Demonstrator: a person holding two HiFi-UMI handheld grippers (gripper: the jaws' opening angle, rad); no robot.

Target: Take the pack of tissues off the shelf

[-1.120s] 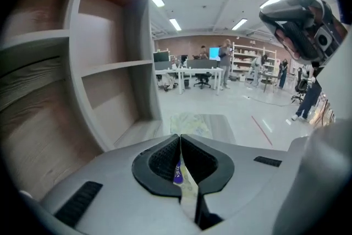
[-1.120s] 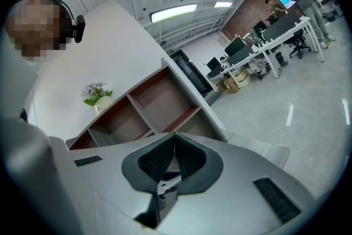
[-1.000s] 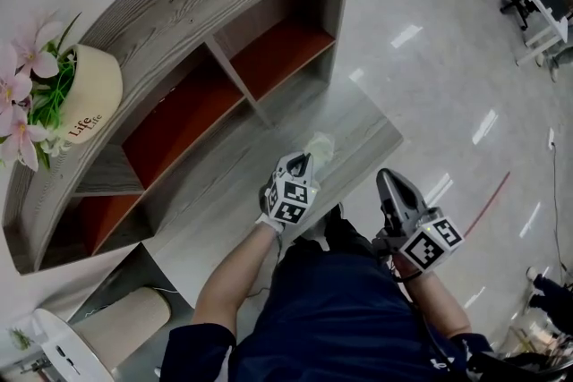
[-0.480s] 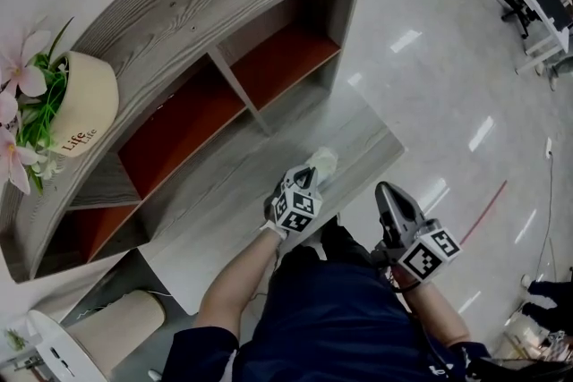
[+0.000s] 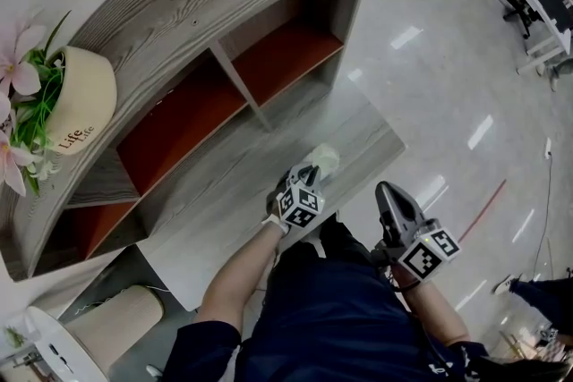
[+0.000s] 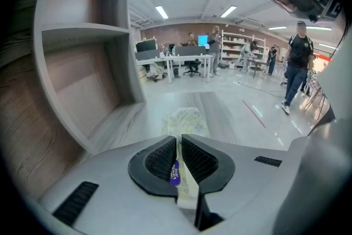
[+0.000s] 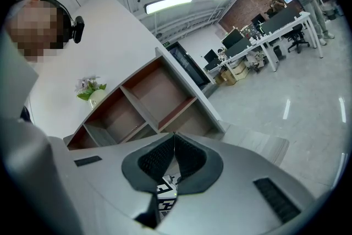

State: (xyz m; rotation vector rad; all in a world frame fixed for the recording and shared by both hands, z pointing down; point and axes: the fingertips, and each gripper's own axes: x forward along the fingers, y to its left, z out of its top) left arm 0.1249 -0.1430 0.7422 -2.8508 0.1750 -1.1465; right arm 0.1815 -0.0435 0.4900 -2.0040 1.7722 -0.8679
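While left gripper point(image 6: 179, 146) pinches pack of tissues point(image 6: 186, 117) by near end, pack juts forward along jaw line, over low board point(image 5: 224, 192), outside shelf point(image 5: 192, 9) compartments; right gripper point(image 7: 174, 139) pressed together, empty, alongside.

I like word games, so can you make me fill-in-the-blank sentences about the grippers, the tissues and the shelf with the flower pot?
The left gripper pinches the pack of tissues, while the right gripper, shut, holds ___.
The flower pot sits on ___ of the shelf.
Its flowers are ___.
Missing words: nothing; top; pink.
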